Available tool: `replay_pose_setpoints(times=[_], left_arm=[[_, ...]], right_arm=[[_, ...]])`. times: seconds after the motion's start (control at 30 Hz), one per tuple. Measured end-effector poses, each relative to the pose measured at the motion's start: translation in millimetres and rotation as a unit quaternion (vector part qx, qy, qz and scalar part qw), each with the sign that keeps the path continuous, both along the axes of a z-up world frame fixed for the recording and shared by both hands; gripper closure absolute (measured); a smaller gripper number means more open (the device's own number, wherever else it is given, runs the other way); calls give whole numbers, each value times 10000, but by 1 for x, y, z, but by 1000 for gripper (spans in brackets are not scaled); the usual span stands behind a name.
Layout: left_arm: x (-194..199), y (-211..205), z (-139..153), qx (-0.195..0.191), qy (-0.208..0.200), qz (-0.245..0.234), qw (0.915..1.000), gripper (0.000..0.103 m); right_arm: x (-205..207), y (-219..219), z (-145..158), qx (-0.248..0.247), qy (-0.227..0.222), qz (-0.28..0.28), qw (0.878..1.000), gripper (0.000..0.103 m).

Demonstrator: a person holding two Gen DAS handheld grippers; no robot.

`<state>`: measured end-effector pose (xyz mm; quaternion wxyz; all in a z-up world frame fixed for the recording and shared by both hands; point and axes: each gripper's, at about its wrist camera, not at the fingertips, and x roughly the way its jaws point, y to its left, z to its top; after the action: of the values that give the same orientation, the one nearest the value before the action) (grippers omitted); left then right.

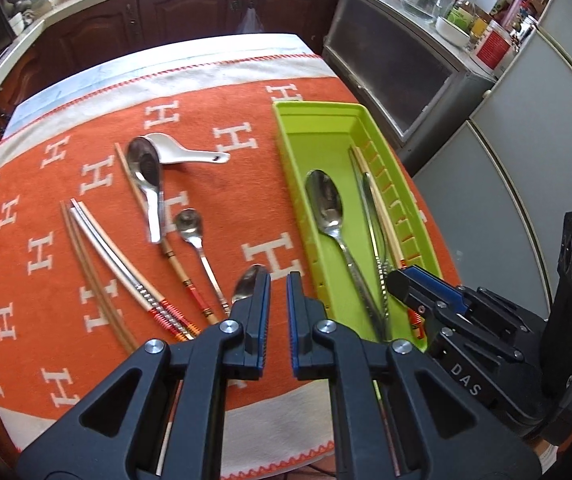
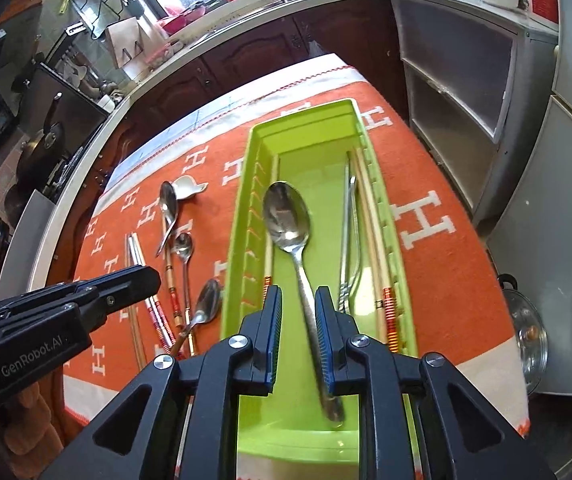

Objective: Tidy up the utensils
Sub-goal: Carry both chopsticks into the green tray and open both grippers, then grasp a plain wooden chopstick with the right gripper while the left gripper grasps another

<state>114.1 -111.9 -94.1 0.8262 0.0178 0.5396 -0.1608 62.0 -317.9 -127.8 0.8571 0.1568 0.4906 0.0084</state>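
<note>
A lime-green tray (image 1: 286, 140) (image 2: 241, 208) lies on the right of the orange cloth. In it are a large steel spoon (image 2: 286, 216) (image 1: 324, 196), a slim metal utensil (image 2: 350, 220) and chopsticks (image 2: 370, 216). My right gripper (image 2: 298, 296) (image 1: 398, 284) hovers over the tray's near end, open; the spoon's handle runs between its jaws, beside the right pad with a gap on the left. My left gripper (image 1: 277, 280) (image 2: 141, 276) is shut and empty, just above a small spoon (image 1: 247, 284). Left of it lie a steel soup spoon (image 1: 145, 168), a white ceramic spoon (image 1: 181, 152), a teaspoon (image 1: 189, 222) and chopsticks (image 1: 113, 252).
The orange H-patterned cloth (image 1: 85, 152) covers the table, and its white border marks the edges. Dark wooden cabinets stand behind. A grey cupboard (image 2: 458, 92) is close on the right, with a lidded pot (image 2: 526, 336) low beside the table.
</note>
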Motion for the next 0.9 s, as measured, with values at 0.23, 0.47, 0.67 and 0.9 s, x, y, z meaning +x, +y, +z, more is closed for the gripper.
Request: replay_pose_setpoints(times=[0.23, 0.47, 0.67, 0.9], left_arm=[[-8, 41, 13, 197, -301, 364, 9987, 97], [-19, 81, 10, 288, -362, 700, 9965, 97], [-28, 112, 6, 342, -444, 989, 9935, 97], [-33, 142, -2, 353, -468, 1272, 9901, 97]], right_arm=[[-5, 31, 14, 1, -136, 334, 9993, 86], [-11, 69, 29, -104, -315, 773, 9965, 86], [-9, 95, 35, -158, -344, 1114, 9930, 86], [-3, 132, 36, -235, -336, 1534, 9873, 86]])
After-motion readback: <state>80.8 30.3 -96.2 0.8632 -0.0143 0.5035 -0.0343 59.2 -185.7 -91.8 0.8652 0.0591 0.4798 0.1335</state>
